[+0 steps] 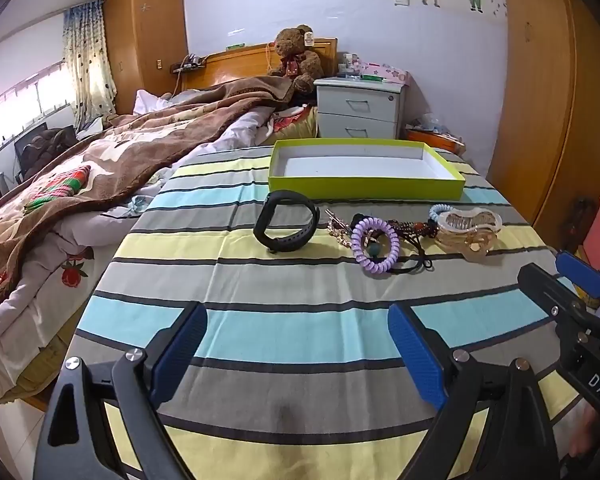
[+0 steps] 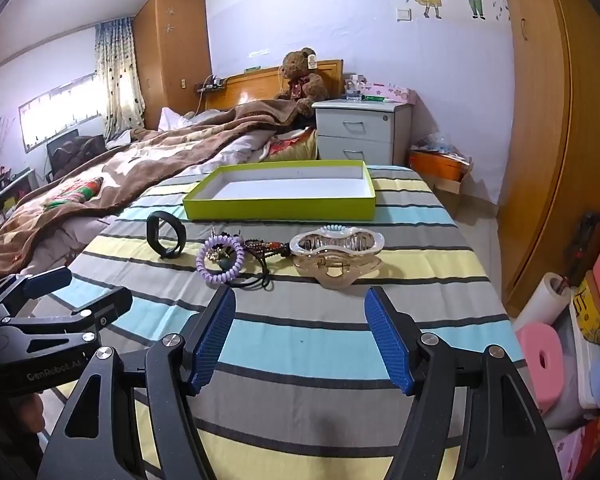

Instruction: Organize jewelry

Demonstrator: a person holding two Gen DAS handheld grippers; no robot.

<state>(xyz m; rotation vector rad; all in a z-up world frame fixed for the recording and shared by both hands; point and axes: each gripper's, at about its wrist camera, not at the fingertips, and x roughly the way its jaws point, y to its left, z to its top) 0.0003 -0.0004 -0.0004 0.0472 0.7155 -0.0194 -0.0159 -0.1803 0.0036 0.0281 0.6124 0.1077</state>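
Closest to us, the left gripper (image 1: pixel 296 354) hangs over the striped cloth (image 1: pixel 300 320) in blue, grey and yellow that covers the table. Its two blue pads are spread wide with nothing between them. The right gripper (image 2: pixel 300 338) hangs over the same cloth, also spread wide and holding nothing. Both tilt down toward the cloth.

The lime-green flat cardboard box (image 2: pixel 280 206) with a white inside is the landmark here. It lies open at the far part of the cloth. In front of the box, on the side near the grippers, the jewelry lies in a row. A black rubber wristband (image 1: pixel 286 226) stands on its edge in front of the box's left end. Just right of it sits a purple coiled hair tie (image 1: pixel 372 246), touching a tangle of brown beaded cord (image 1: pixel 412 230) and a thin black elastic loop (image 1: pixel 416 262). A clear, pale plastic hair claw (image 2: pixel 338 254) lies in front of the box's right end, touching a small pale blue coiled tie (image 1: pixel 438 211).

Behind the box stands a grey bedside cabinet with two drawers (image 2: pixel 360 132). To the left of the box, a brown fuzzy blanket (image 1: pixel 100 168) covers a bed. A brown teddy bear (image 2: pixel 300 80) sits at the wooden headboard, far behind the box.
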